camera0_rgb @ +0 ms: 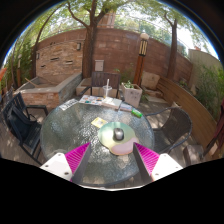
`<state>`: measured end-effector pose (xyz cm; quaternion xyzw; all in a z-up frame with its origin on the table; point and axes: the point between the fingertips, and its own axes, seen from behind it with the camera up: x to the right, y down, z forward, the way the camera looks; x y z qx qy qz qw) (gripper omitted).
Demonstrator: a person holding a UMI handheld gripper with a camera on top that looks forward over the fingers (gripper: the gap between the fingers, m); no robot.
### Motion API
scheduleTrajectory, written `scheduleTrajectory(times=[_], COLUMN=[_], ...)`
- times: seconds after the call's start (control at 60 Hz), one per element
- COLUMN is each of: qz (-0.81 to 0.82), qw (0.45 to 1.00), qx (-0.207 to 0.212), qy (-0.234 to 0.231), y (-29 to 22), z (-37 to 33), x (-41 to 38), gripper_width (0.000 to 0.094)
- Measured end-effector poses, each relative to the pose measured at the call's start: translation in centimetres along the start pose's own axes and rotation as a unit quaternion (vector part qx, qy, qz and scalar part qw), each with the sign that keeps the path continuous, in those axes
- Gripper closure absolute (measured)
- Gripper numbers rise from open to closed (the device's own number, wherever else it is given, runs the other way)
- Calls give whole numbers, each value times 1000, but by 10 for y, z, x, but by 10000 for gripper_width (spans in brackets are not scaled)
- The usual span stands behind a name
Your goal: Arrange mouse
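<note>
A small grey mouse (118, 133) lies on a pale round mat (118, 140) on a round glass table (75, 130). My gripper (112, 159) hovers over the table's near side, open, with its pink-padded fingers (77, 158) spread wide apart. The mouse and its mat sit just ahead of the fingertips, roughly centred between them and touching neither. Nothing is held.
A green object (137, 113) and a light card or paper (98, 122) lie on the table beyond the mouse. Dark chairs (22, 122) stand at the left and at the right. Behind are a brick wall (110, 52), planters (130, 93) and trees.
</note>
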<state>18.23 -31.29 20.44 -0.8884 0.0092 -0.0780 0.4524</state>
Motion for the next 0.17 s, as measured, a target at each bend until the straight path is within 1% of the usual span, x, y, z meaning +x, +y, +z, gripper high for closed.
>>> scheduleTrajectory(times=[0.017,0.033,0.167], qz=[0,1,3], qw=[1000,1000,1000], qx=[0,0,1], qy=[-1,-1,8], y=[1,2,8], z=[-4,-7,-25], x=[0,-1,2], gripper_width=[80,58,58])
